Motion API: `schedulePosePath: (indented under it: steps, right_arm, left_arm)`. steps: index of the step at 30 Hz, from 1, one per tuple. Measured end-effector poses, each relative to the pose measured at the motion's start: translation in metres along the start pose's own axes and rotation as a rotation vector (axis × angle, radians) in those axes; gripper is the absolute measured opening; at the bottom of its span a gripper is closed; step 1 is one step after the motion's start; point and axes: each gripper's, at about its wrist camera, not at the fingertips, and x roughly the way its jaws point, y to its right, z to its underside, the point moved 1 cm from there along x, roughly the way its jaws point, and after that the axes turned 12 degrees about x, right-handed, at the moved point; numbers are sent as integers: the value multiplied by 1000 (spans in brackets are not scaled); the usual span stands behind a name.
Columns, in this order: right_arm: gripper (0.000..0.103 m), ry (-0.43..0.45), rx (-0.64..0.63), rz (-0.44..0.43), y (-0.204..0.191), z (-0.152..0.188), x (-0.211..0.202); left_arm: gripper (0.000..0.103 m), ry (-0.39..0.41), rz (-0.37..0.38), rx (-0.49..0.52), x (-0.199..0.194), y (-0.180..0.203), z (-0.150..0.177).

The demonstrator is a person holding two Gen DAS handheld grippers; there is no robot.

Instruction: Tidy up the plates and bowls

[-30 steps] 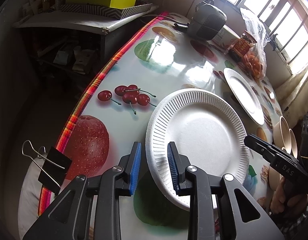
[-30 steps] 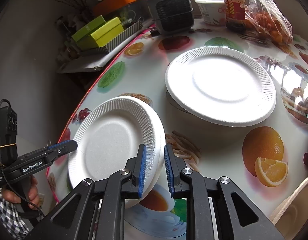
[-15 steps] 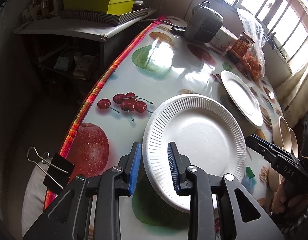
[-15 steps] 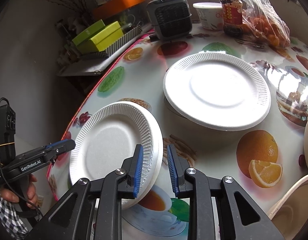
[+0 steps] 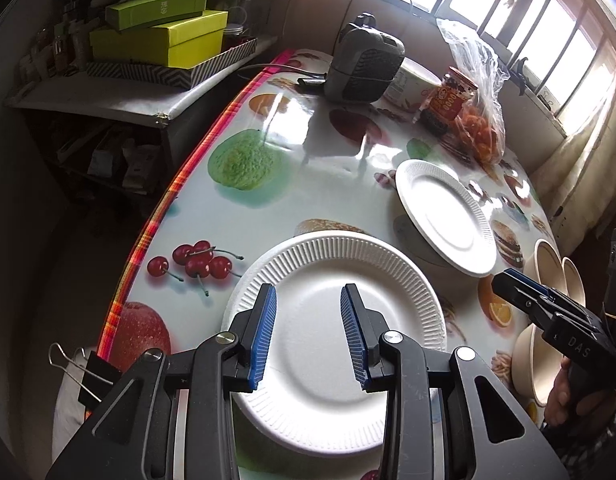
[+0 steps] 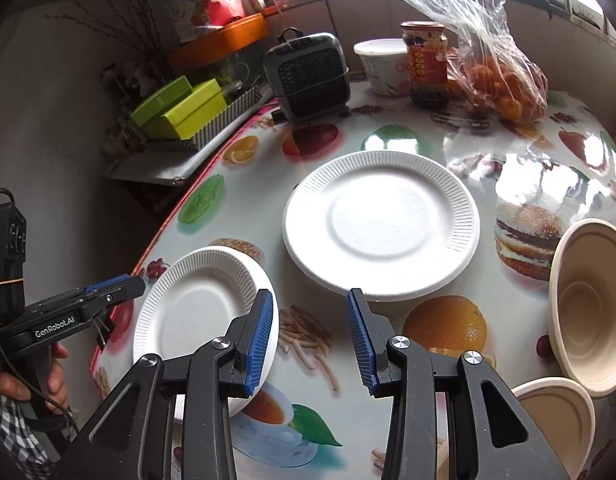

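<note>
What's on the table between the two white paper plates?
Nothing stands there. In the right wrist view, only bare tablecloth, printed with fries, separates the near plate from the far plate.

My left gripper hung over the near white paper plate, its jaws having just been opening, with nothing between the blue pads. A second plate lay farther off. My right gripper reached in beside the beige bowls.
</note>
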Motion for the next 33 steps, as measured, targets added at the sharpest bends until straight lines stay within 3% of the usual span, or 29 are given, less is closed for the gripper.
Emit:
schedulePosePath:
  steps: [10,20,33]
  right_arm:
    - [38,36,-5,57,34,-29,-17]
    - [38,33,-45,153,81,-74,-15]
    - [38,-96,22,69,120,-108,22]
  left_arm:
    - [35,-7,17,58,14,35,-32]
    - [35,-36,32,53,44,55,-59]
    - [35,-72,53,15,80,71,-83]
